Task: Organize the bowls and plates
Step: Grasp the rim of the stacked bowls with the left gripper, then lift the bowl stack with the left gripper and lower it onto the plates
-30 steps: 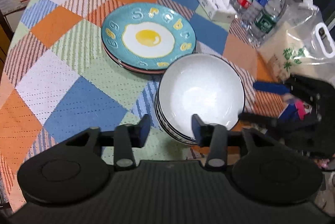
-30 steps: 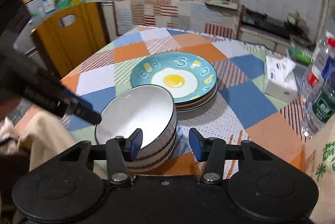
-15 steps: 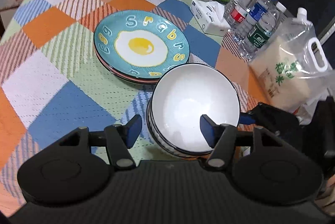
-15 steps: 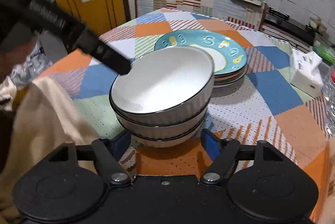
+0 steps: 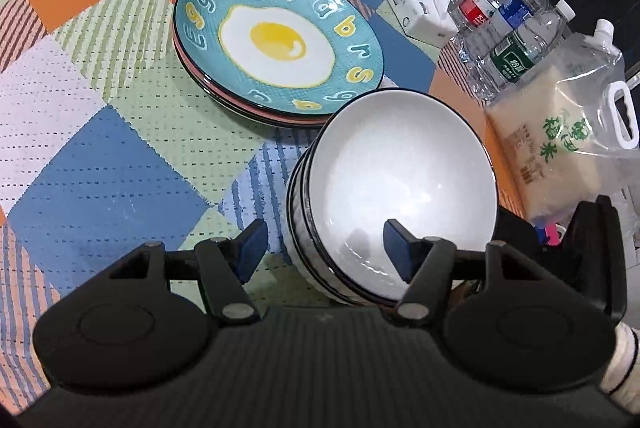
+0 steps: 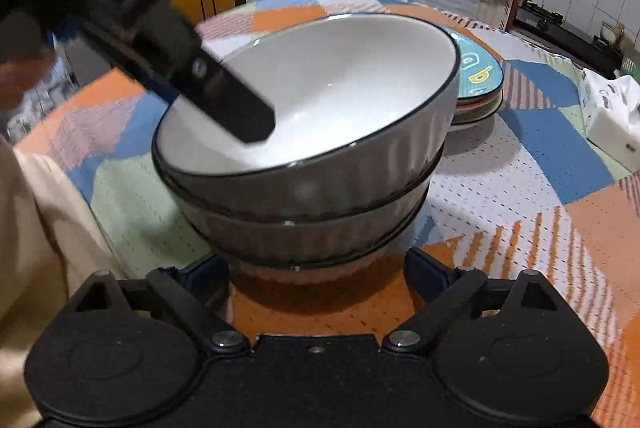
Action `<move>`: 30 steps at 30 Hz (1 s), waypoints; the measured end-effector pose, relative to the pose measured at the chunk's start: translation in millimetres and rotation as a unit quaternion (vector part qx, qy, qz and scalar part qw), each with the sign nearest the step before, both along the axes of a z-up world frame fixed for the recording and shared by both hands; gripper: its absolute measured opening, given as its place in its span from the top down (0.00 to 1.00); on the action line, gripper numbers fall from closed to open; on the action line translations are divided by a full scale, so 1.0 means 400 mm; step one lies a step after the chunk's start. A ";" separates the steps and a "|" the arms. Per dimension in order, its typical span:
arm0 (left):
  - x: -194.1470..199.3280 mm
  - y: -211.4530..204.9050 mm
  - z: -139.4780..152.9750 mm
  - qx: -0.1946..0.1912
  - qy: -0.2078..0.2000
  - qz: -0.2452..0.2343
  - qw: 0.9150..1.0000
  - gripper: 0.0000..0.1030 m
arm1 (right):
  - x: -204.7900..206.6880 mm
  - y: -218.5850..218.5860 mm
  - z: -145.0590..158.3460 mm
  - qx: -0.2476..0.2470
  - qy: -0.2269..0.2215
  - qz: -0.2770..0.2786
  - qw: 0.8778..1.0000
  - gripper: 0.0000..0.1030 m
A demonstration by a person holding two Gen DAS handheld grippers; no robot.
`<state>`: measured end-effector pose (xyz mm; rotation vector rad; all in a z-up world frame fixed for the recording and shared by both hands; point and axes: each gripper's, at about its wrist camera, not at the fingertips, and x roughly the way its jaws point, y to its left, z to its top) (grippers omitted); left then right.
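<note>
my left gripper (image 5: pixel 322 242) straddles the near rim of the top bowl (image 5: pixel 400 188), spread, its pads clear of it. my right gripper (image 6: pixel 316 278) has just been opening and flanks the stack's base untouched. the bowls sit on the bench (image 5: pixel 100 148) just beside the plates (image 5: pixel 280 40).

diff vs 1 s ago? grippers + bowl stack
Both grippers came down onto the bowl stack. The right gripper has just been opening its jaws; they now flank the stack's base without visibly pressing on it. The left gripper opened too and now straddles the top bowl's near rim, one finger inside. Nothing gripped yet. The bowls and the plate stack stayed where they were on the tablecloth.
</note>
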<state>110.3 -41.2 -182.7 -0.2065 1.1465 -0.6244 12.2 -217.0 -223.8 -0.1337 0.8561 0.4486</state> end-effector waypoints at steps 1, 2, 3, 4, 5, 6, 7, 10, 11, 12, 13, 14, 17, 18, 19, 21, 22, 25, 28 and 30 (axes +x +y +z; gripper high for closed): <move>0.003 0.003 -0.004 -0.004 0.004 0.001 1.000 0.41 | 0.001 -0.001 -0.003 0.006 0.001 0.002 1.000 0.06; 0.008 0.003 -0.011 -0.008 0.013 0.001 1.000 0.44 | 0.001 -0.002 -0.006 0.014 0.000 0.003 1.000 0.06; 0.011 0.003 -0.017 -0.010 0.020 0.000 1.000 0.46 | 0.002 -0.005 -0.008 0.021 -0.001 0.004 1.000 0.06; 0.014 0.001 -0.024 -0.007 0.025 0.000 1.000 0.51 | 0.002 -0.005 -0.010 0.026 -0.002 0.007 1.000 0.06; 0.015 -0.001 -0.031 -0.002 0.029 -0.001 1.000 0.55 | 0.003 -0.003 -0.011 0.026 -0.005 0.013 1.000 0.06; 0.017 -0.007 -0.039 0.005 0.035 -0.002 0.999 0.56 | 0.006 0.000 -0.013 0.024 -0.007 0.020 0.999 0.06; 0.018 -0.006 -0.044 -0.002 0.039 0.006 0.999 0.58 | 0.009 0.003 -0.013 0.023 -0.008 0.026 0.999 0.06; 0.019 -0.007 -0.049 -0.009 0.047 0.017 0.999 0.60 | 0.021 0.017 -0.016 0.022 -0.014 0.043 0.999 0.04; 0.019 -0.006 -0.050 -0.009 0.046 0.016 0.999 0.60 | 0.024 0.018 -0.015 0.023 -0.014 0.043 0.999 0.04; 0.018 -0.006 -0.050 -0.010 0.045 0.016 0.999 0.60 | 0.024 0.021 -0.014 0.023 -0.015 0.040 0.999 0.03; 0.018 -0.005 -0.050 -0.010 0.046 0.016 0.999 0.61 | 0.020 0.020 -0.014 0.025 -0.019 0.038 0.999 0.03; 0.019 -0.006 -0.049 -0.009 0.045 0.014 0.999 0.61 | 0.018 0.018 -0.016 0.027 -0.023 0.036 0.999 0.03; 0.019 -0.009 -0.046 -0.004 0.043 0.009 0.999 0.61 | 0.008 0.018 -0.016 0.029 -0.028 0.032 0.999 0.04; 0.019 -0.011 -0.044 -0.002 0.042 0.006 0.999 0.61 | 0.006 0.019 -0.015 0.028 -0.028 0.032 0.999 0.04; 0.017 -0.011 -0.042 0.000 0.042 0.003 0.999 0.61 | 0.002 0.019 -0.015 0.028 -0.028 0.032 0.999 0.04; 0.015 -0.009 -0.039 0.001 0.044 -0.003 0.999 0.61 | -0.002 0.020 -0.014 0.028 -0.027 0.031 0.999 0.04; 0.016 -0.008 -0.038 0.002 0.045 -0.005 0.999 0.61 | -0.004 0.021 -0.014 0.030 -0.027 0.030 0.999 0.04; 0.015 -0.004 -0.028 0.003 0.042 -0.010 0.999 0.61 | -0.012 0.026 -0.009 0.025 -0.035 0.033 0.999 0.04; 0.007 -0.002 -0.002 0.005 0.033 -0.015 0.999 0.61 | -0.019 0.032 0.006 0.014 -0.046 0.033 0.998 0.04; 0.002 -0.003 0.022 0.008 0.019 -0.020 1.000 0.61 | -0.025 0.029 0.022 0.024 -0.048 0.024 0.998 0.04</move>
